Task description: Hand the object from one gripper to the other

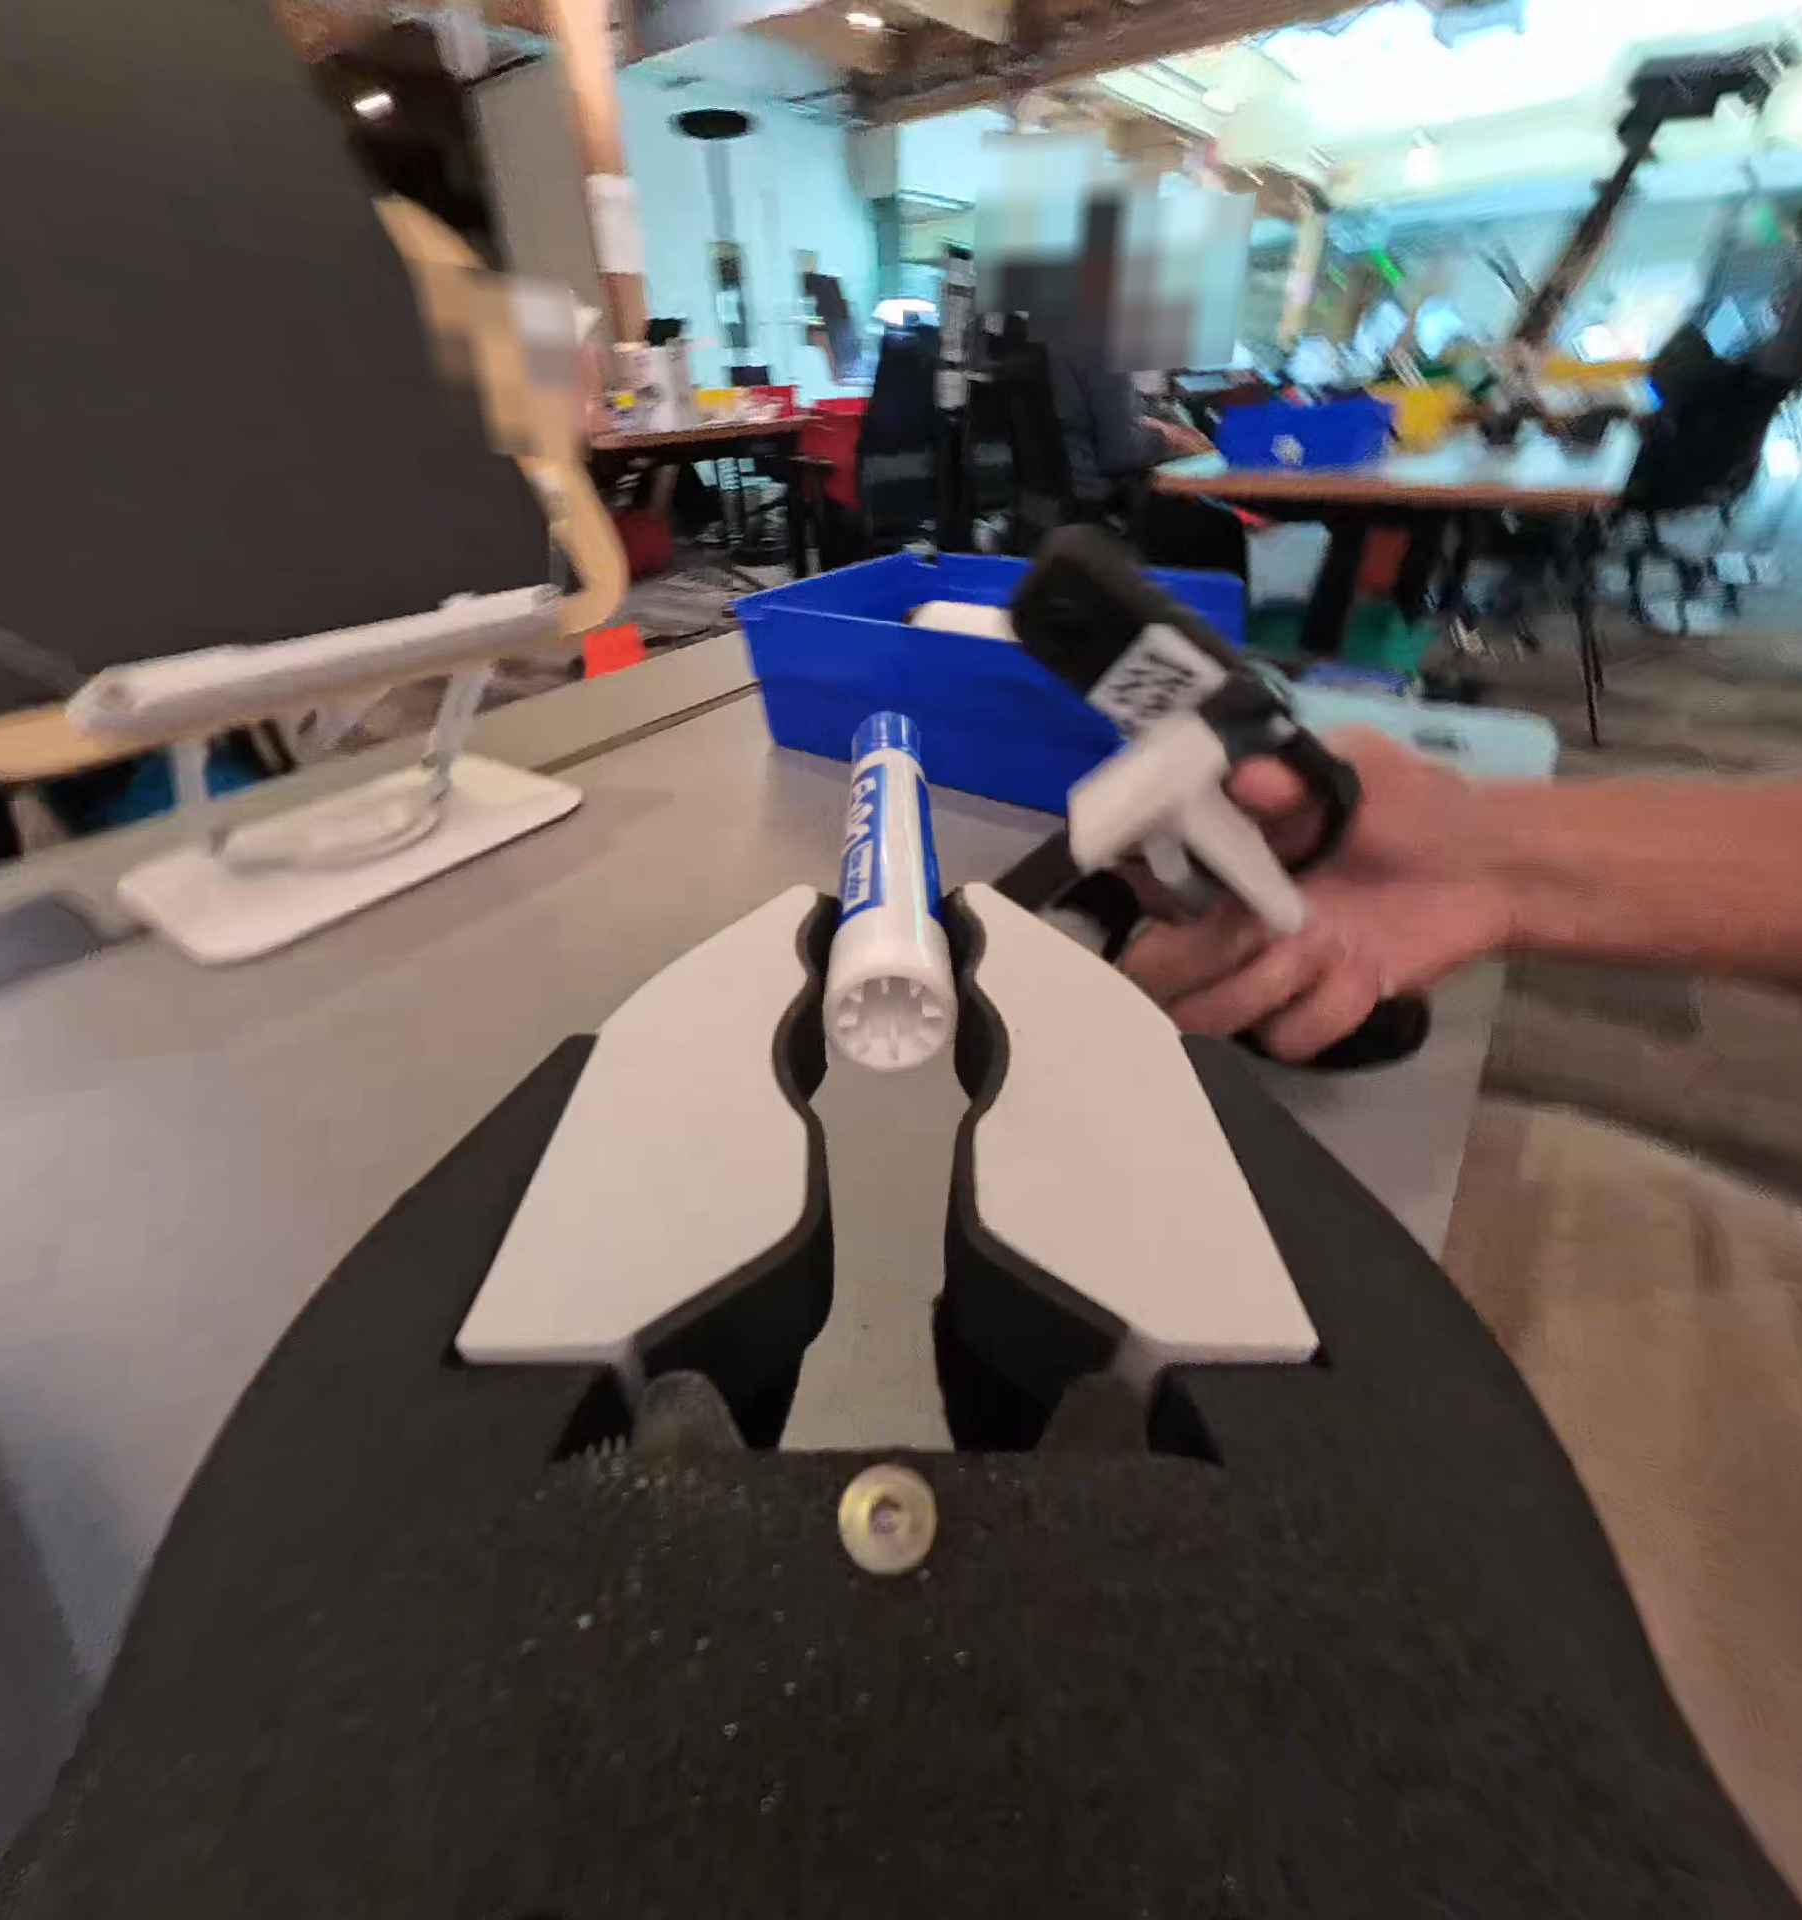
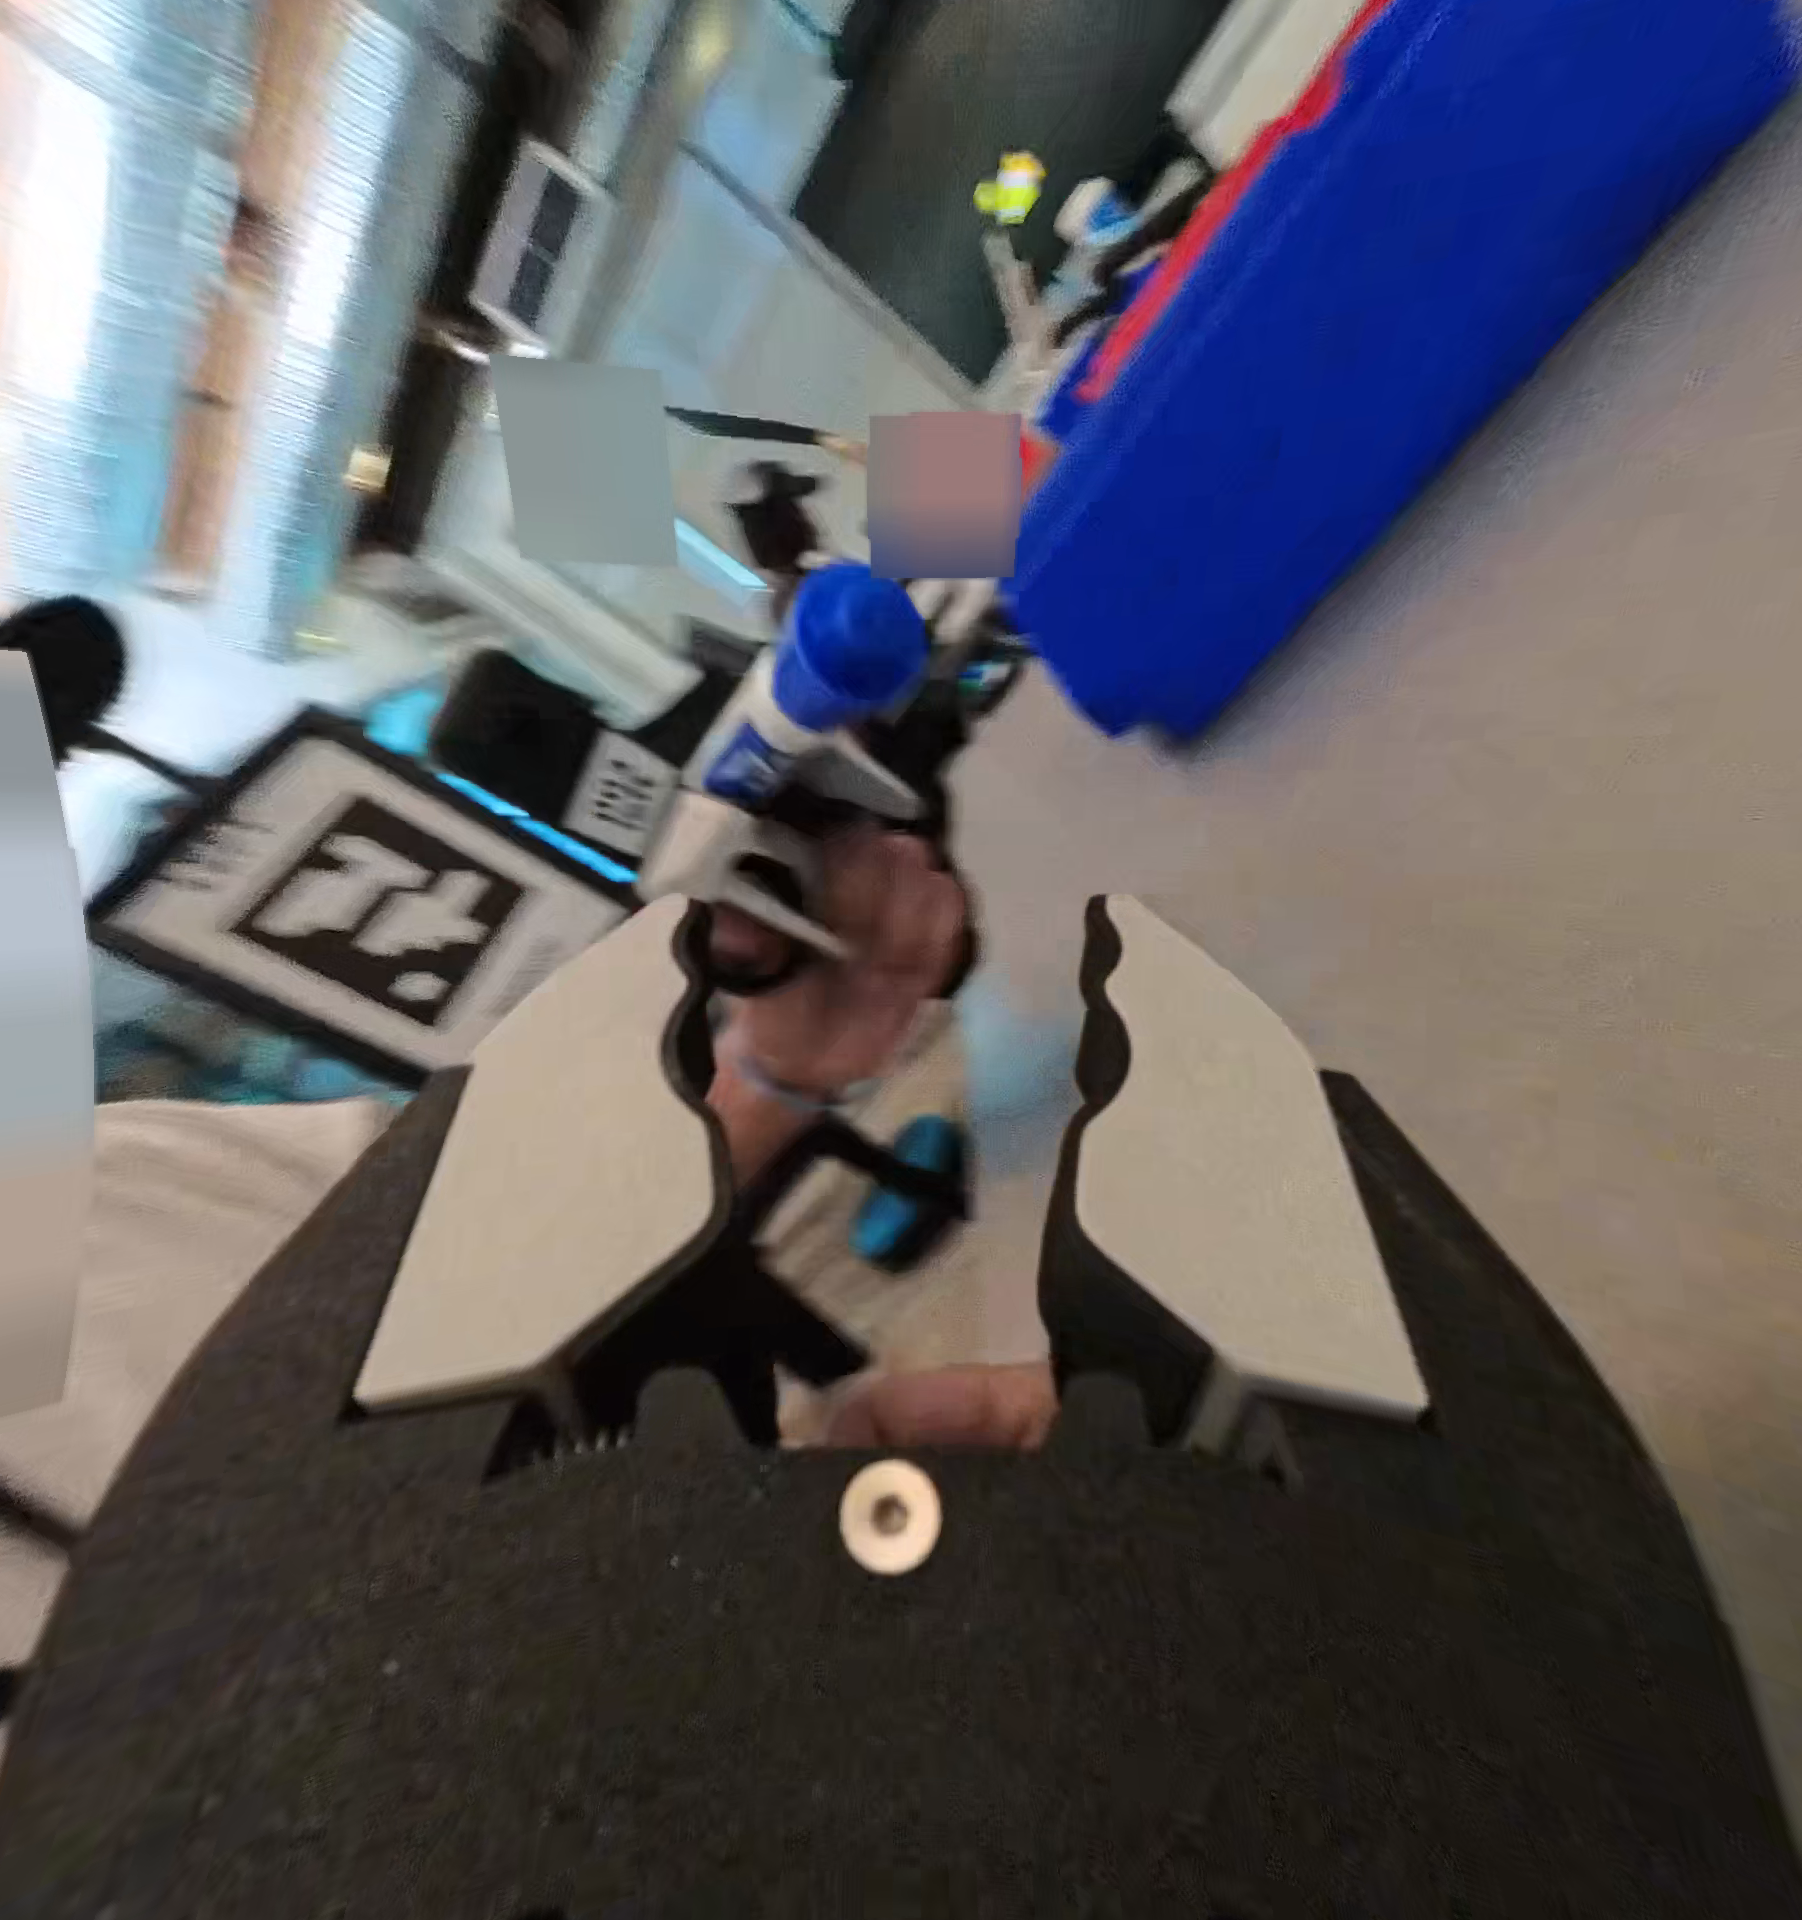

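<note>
Marker, white barrel (blue cap)

Grey worktop. On it: blue bin toward the far edge, white stand on a flat base at left. Right wrist view: same worktop, blue bin, heavily blurred.

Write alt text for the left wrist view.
The left gripper clamps a blue-and-white marker pen pointing away over a grey table. To the right, a hand holds the right gripper near a blue plastic bin.
</note>
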Motion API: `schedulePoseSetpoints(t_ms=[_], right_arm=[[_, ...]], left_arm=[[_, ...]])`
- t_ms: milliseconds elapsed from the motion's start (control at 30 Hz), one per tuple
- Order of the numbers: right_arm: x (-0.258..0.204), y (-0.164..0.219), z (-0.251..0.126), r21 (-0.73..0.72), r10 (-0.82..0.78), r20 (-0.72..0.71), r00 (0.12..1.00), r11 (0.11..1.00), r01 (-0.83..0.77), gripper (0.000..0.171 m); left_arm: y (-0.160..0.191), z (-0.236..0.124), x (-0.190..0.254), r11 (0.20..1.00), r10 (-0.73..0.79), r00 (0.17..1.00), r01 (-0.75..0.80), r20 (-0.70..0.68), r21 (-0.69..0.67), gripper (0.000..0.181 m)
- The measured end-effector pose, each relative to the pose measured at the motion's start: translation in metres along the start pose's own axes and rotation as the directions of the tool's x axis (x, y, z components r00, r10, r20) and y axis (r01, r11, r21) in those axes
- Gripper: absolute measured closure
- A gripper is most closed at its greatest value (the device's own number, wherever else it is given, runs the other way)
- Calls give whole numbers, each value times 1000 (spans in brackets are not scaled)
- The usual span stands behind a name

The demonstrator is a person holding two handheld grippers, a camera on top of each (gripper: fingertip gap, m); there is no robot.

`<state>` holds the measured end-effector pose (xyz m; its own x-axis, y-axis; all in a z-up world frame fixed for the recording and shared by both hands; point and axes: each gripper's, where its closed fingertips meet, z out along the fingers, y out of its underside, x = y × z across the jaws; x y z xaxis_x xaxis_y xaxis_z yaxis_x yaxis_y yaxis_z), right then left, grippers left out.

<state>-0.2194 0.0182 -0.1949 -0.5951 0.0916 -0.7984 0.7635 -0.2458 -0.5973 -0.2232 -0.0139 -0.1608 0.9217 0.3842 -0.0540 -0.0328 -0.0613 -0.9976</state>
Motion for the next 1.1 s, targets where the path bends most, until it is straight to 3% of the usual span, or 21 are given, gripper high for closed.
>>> schedulePoseSetpoints(t_ms=[67, 100, 267, 500, 667, 800, 900, 967, 1033, 1100], right_arm=[[-35, 1, -3, -75, 158, 281, 947, 987, -142, 108], [-40, 4, -6, -128, 184, 320, 930, 980, -150, 114], [-32, 11, -17, -195, 169, 303, 938, 974, -113, 132], [-16, 14, -26, -238, 158, 259, 953, 967, -95, 152], [-10, 12, -24, -239, 133, 236, 963, 968, -76, 154], [-5, 9, -22, -212, 57, 190, 980, 977, -16, 154], [-1, -3, -24, -150, -65, 114, 991, 985, 82, 154], [9, -12, -27, -131, -202, -13, 979, 971, 199, 154], [25, -20, -32, -159, -400, -192, 896, 914, 374, 154], [36, -25, -36, -253, -612, -338, 715, 791, 557, 154]], left_arm=[[5, 4, 19, 987, 154, 986, -156, -65, -29, 161], [8, 6, 26, 981, 186, 978, -191, -91, -39, 161], [8, 9, 46, 962, 268, 948, -272, -170, -5, 161], [26, 15, 45, 930, 343, 924, -359, -170, -75, 161], [37, 15, 37, 923, 342, 926, -363, -163, -126, 161], [45, 16, 29, 933, 296, 946, -317, -135, -173, 159], [47, 16, 22, 957, 196, 975, -214, -108, -195, 138], [48, 17, 16, 974, 78, 994, -94, -83, -209, 119], [47, 19, 6, 974, -79, 997, 71, -27, -217, 108], [46, 22, -3, 950, -235, 972, 236, 29, -203, 83]])
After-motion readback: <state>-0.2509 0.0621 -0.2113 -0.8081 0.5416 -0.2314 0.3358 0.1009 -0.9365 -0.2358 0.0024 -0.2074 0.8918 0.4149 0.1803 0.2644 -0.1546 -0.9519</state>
